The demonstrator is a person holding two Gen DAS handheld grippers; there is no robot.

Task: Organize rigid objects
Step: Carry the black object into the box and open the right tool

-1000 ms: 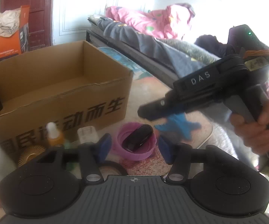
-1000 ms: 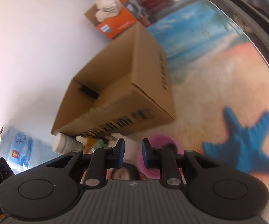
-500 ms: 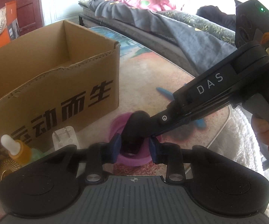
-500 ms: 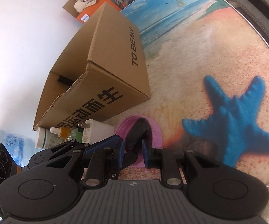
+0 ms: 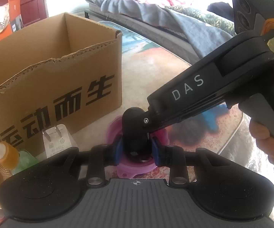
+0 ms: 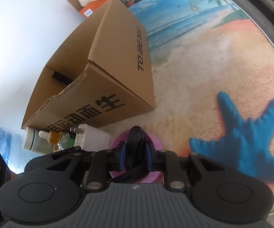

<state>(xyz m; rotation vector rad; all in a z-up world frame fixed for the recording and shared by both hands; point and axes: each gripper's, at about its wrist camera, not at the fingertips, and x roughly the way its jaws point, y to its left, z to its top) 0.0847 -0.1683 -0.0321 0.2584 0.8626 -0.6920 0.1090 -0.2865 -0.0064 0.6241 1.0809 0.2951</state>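
A glossy black oblong object (image 5: 133, 117) stands tilted inside a shallow round pink plastic cup (image 5: 112, 133) on the round table (image 6: 203, 76) with its beach print. In the left wrist view the cup sits just below centre.

The left gripper (image 5: 136, 150) reaches in from six o'clock. Its jaws have just been closing, and its blue pads (image 5: 118, 148) are now clenched against the lower sides of the black object, inside the cup's rim.

The right gripper (image 6: 135, 157) slants in from three o'clock in that view, held by a hand (image 5: 270, 144). In its own view its blue pads press on both flanks of the black object, so it grasps it too.

At ten o'clock from the cup stands an open brown cardboard box (image 5: 51, 76) with bold black characters on its side, well clear of the cup. A white plug-in charger (image 5: 58, 138) stands at nine o'clock, between cup and box. A small amber dropper bottle (image 5: 5, 153) with a white cap is farther out at eight o'clock. A blue starfish print (image 6: 251, 138) lies at three o'clock of the cup in the right wrist view. A bed (image 5: 156, 15) with grey bedding runs along the far side at twelve o'clock.
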